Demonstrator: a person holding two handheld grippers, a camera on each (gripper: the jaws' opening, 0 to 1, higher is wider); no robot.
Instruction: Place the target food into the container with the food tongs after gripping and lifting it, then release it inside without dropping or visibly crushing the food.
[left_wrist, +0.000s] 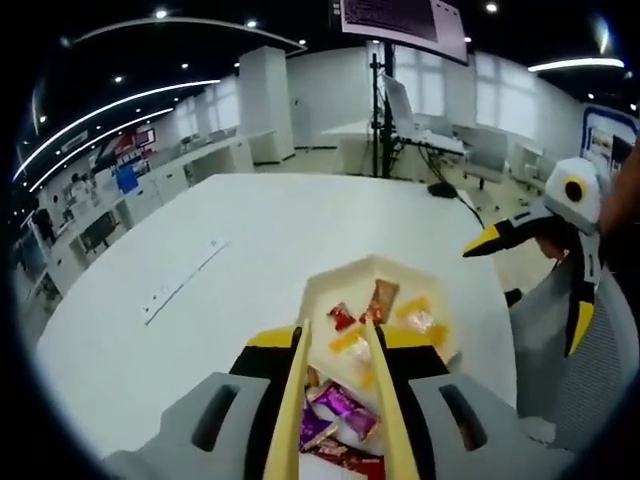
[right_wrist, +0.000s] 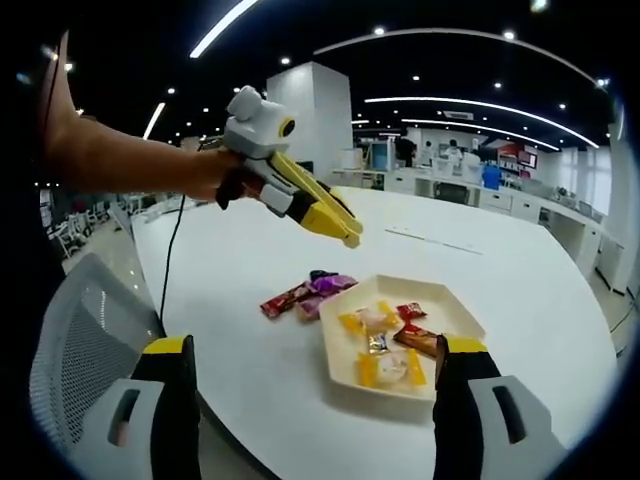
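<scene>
Left gripper view, purple-wrapped candy (left_wrist: 342, 402) between tongs (left_wrist: 345, 400), tray (left_wrist: 330, 290) behind.

No text, brand, number or sign could be read in either view. In the left gripper view, at twelve o'clock, a hanging screen (left_wrist: 403, 22) carried lines of writing too small and blurred to make out. At three o'clock a blue-framed board (left_wrist: 610, 140) showed print that stayed illegible. The snack wrappers (right_wrist: 310, 295) on the tabletop (right_wrist: 520, 290) and in the tray (right_wrist: 452, 305) bore coloured printing, but no word on them could be told in the right gripper view.
</scene>
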